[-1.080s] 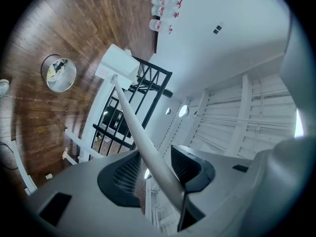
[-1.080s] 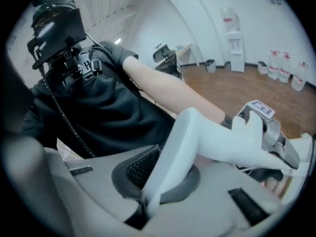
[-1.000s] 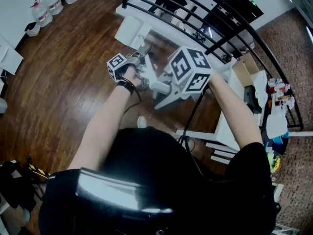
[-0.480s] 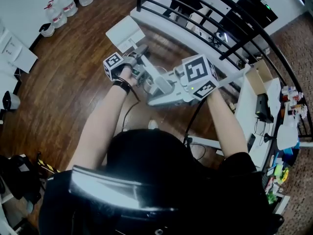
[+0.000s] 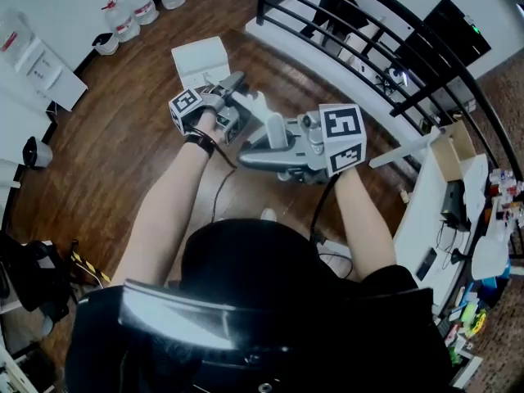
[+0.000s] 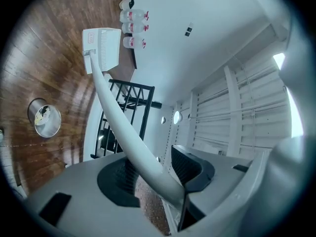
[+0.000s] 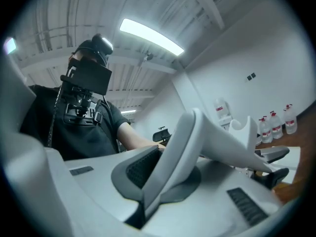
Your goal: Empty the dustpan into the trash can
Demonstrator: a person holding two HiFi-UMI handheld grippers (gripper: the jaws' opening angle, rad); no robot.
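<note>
A white long-handled dustpan point(image 5: 201, 60) hangs in the air over the wooden floor. In the left gripper view its pan point(image 6: 101, 48) is at the far end of the curved handle point(image 6: 118, 127). That handle runs back between the pads of my left gripper point(image 6: 158, 177), which is closed on it. My right gripper point(image 7: 163, 177) is shut on a thin white edge at the handle's near end point(image 7: 197, 137). In the head view the left gripper point(image 5: 225, 109) and right gripper point(image 5: 258, 150) are close together at chest height. A round metal trash can point(image 6: 44, 118) stands on the floor, off to one side of the pan.
Several water bottles point(image 5: 135, 11) line the white wall at the back left. A black railing point(image 5: 368, 47) curves along the right. Behind it is a cluttered white desk point(image 5: 458, 195). A black bag point(image 5: 24, 289) lies at the left edge.
Both hands have risen with the dustpan. The right gripper has swung round to point left across the body. The head view has turned, so the bottles now show further right.
</note>
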